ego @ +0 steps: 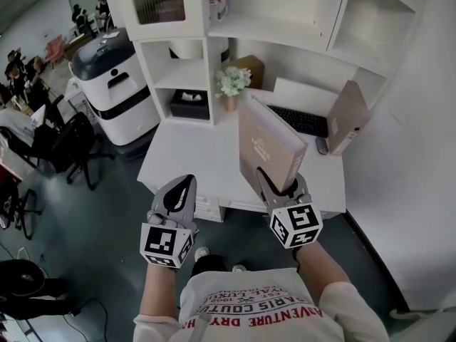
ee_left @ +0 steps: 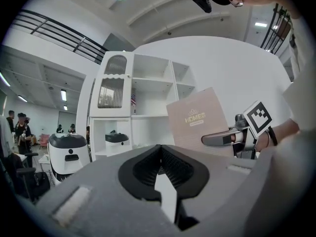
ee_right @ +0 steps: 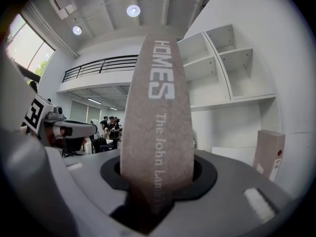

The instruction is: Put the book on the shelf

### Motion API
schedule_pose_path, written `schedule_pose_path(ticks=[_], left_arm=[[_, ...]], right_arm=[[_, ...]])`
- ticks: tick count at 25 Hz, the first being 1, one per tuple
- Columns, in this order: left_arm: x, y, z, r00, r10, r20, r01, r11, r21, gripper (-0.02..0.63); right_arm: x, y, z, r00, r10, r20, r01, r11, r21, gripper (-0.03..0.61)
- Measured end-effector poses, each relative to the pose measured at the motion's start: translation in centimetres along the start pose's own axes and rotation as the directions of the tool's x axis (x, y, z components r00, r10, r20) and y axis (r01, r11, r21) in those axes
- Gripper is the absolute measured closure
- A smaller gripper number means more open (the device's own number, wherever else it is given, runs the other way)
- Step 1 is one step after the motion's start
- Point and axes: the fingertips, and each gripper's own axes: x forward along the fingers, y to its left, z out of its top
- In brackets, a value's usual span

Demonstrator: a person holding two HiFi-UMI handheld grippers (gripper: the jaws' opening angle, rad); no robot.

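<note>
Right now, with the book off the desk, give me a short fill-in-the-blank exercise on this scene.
1. The book is clamped in one gripper, the person's ____ one.
2. The left gripper has its jaws together and holds ____.
3. The large word printed on the book's cover and spine is ____.
4. In the head view, the black keyboard on the white desk lies to the ____ of the flower pot.

Missing words: right; nothing; HOMES; right.
</note>
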Motion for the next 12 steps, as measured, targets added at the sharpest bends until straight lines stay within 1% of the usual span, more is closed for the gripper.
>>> schedule_pose_path(ticks=[3, 7, 12], left_arm=[[3.1, 1.9, 0.4, 0.999, -0.042, 0.020, 0.042, 0.999, 0.008, 0.607], [7.9, 5.3, 1.2, 0.992, -0.119, 0.043, 0.118, 0.993, 0.029, 0.609], [13.6, 9.3, 3.0, 0.972, -0.228, 0.060, 0.224, 0.972, 0.068, 0.609]], right_arm=[[2.6, -1.3, 0.6, 0.999, -0.036, 0.008, 0.036, 0.999, -0.003, 0.400], [6.9, -2.7, 2.4, 0.995, -0.098, 0.029, 0.099, 0.995, -0.027, 0.400], [12.2, -4.5, 6.0, 0.979, -0.197, 0.058, 0.200, 0.979, -0.040, 0.400]])
